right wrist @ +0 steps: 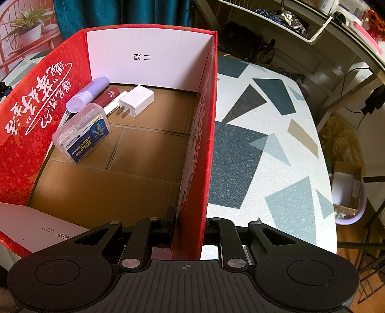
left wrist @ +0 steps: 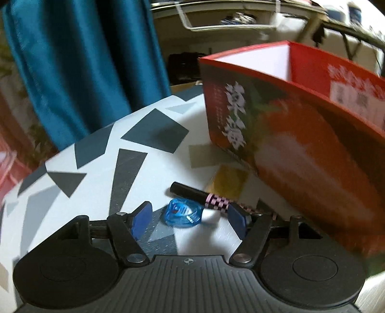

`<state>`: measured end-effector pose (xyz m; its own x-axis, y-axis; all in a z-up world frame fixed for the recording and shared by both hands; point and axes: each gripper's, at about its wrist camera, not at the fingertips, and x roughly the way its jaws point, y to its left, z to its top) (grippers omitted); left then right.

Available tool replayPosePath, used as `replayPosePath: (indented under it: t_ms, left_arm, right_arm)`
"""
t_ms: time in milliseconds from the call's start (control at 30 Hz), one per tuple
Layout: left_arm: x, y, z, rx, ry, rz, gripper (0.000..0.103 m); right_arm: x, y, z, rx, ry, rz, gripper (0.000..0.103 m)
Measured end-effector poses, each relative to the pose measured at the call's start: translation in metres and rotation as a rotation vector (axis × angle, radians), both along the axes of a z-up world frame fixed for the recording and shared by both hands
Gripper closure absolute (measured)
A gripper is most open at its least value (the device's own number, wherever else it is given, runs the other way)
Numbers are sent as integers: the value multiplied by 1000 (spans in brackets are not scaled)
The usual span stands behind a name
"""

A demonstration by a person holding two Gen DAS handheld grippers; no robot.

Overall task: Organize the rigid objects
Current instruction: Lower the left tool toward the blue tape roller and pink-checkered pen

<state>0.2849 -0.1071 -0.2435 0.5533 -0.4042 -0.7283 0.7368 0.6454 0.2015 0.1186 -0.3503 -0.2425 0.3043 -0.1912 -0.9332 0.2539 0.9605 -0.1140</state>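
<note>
Two light, stiff items: blue case (left wrist: 182,215) sits between released left jaws; box (right wrist: 190,154) wall is clenched by right jaws.

Black ribbed tongs (left wrist: 190,216) with silver screws, blue pads (left wrist: 142,220).

A: Background? Teal curtain (left wrist: 79,67) behind the table (right wrist: 276,149), which has grey and tan patches.
B: Potted plant (right wrist: 26,24) far left, wire basket (right wrist: 296,21) on the shelf.
A: Lilac bin (right wrist: 349,192) on the floor, right.
</note>
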Motion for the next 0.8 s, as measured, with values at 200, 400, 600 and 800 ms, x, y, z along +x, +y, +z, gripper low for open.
replayPosePath:
  t_ms: [200,400,600,800]
  left_arm:
    - [7,0,-8,25,-17,-71,32]
    - [16,-4,-13,5,25,-79,32]
    - [24,-3,-23,5,72,-60,33]
    - [25,-3,-24,-15,97,-68,44]
  right_arm:
    - [0,1,0,-2,3,-4,86]
    - [1,1,0,-2,9,0,86]
    - [1,1,-1,-4,11,0,85]
    - [1,1,-1,-5,12,0,85]
